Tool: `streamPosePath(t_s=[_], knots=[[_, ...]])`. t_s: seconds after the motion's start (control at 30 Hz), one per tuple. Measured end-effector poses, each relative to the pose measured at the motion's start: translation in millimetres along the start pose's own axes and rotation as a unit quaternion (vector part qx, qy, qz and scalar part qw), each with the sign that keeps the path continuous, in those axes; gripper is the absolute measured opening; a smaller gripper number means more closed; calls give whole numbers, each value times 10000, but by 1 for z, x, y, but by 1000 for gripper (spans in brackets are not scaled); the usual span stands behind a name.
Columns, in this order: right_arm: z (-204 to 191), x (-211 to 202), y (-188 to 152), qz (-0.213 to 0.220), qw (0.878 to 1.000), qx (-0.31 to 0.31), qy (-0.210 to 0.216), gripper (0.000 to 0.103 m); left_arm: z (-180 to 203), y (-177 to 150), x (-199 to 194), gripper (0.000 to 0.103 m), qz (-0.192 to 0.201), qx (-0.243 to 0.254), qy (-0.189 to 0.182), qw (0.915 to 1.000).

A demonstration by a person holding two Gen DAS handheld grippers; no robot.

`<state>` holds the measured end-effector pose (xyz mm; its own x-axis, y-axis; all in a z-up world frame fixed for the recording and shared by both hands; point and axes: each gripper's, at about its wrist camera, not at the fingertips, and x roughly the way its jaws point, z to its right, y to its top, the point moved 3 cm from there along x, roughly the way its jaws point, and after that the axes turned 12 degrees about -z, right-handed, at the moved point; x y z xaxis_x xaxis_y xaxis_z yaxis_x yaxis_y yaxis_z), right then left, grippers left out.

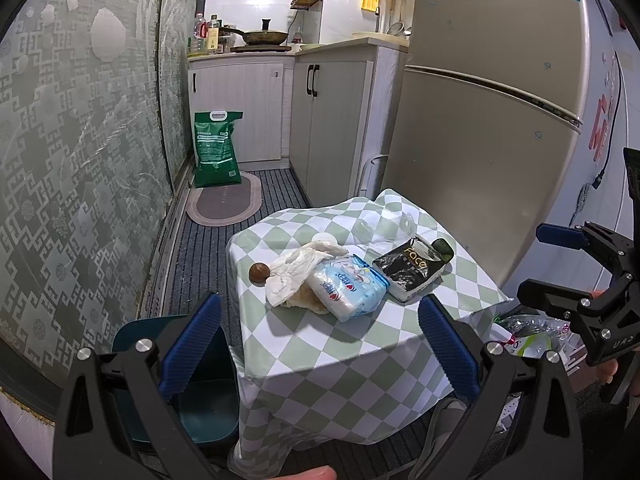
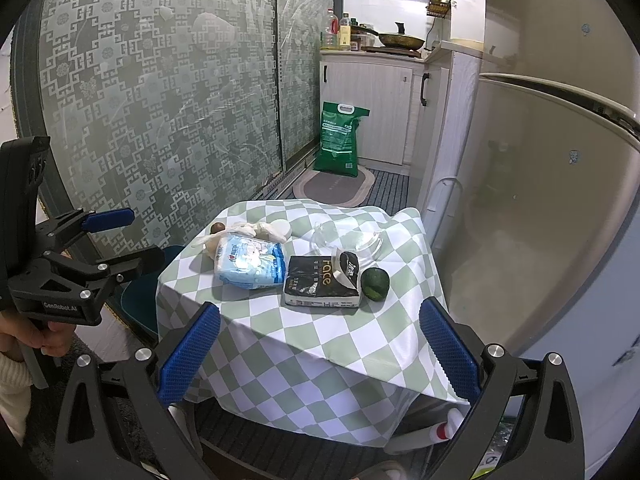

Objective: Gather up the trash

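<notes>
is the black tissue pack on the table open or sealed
Open: the black tissue pack has its top flap torn and curled up beside the green fruit.

Right gripper (image 2: pixel 320 344) wide open, empty, frame bottom; checkered table (image 2: pixel 320 344) centre: blue pack (image 2: pixel 250 262), black pack (image 2: pixel 322 280), green fruit (image 2: pixel 375 284).

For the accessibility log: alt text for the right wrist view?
Open right tool hovers before a checkered-cloth table holding a blue tissue pack, black "Face" tissue pack, green fruit and clear plastic container; left tool at left.

"Face" on black tissue pack (image 2: pixel 320 280); "GenRobot.AI" on left gripper (image 2: pixel 136 240).
</notes>
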<state>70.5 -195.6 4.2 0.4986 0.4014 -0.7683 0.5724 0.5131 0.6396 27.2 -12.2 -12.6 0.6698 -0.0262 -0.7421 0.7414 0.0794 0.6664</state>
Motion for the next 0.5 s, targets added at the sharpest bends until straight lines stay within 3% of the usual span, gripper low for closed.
streamPosePath(t_s=[0.5], knots=[[0, 0, 0, 2, 10000, 3, -5, 100, -2, 1, -3, 100, 24, 9, -35, 10000]])
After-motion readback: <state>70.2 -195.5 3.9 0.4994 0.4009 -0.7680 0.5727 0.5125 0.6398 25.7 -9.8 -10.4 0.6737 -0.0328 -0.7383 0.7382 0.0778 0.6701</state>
